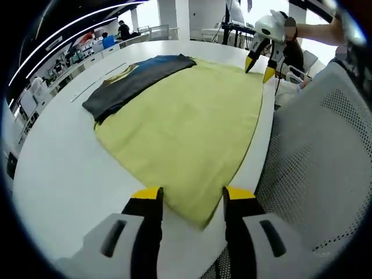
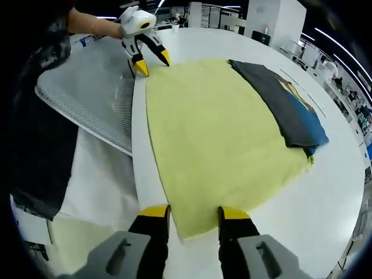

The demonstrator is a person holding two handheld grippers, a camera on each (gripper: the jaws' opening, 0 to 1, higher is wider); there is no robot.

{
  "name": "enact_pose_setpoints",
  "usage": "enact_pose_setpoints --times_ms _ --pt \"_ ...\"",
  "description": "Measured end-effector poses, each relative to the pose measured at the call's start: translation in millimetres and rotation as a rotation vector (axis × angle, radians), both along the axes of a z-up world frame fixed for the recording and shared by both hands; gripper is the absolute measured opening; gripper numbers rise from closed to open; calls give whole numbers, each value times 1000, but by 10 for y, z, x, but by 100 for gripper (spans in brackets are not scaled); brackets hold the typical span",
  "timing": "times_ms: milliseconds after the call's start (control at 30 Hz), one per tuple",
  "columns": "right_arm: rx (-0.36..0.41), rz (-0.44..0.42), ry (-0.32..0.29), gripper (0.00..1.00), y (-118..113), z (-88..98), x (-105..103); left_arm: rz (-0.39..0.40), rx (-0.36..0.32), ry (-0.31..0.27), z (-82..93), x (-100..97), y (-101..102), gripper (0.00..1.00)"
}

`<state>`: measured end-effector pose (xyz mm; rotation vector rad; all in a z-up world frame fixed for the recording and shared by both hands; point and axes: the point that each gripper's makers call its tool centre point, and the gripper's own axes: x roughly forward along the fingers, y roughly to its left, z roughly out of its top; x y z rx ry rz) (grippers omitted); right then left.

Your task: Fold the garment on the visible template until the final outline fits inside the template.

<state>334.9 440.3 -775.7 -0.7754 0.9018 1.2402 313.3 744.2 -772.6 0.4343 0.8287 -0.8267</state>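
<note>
Left tool (image 1: 190, 197) and right tool (image 2: 194, 214), jaws apart, each straddle a near corner of the yellow garment (image 1: 186, 122), spread flat on the white table (image 1: 58, 174) beside a dark folded cloth (image 1: 133, 81). Soft, light fabric; best gripped at corners.

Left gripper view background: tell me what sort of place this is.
Probably an open-plan lab or office workspace. Behind the white table carrying the yellow garment run rows of desks with seated people, under long ceiling light strips. A mesh office chair stands alongside.
</note>
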Motion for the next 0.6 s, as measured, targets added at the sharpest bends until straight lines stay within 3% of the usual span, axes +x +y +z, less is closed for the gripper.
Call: enact_pose_setpoints --times_ms 300,467,600 --pt "-12 -7 2 22 -24 1 69 10 34 -8 2 86 76 22" --pt "-10 -34 -23 7 -27 -6 158 15 45 -13 -3 107 77 14" --pt "-20 -25 -34 1 -19 2 176 21 73 -21 2 136 107 7"
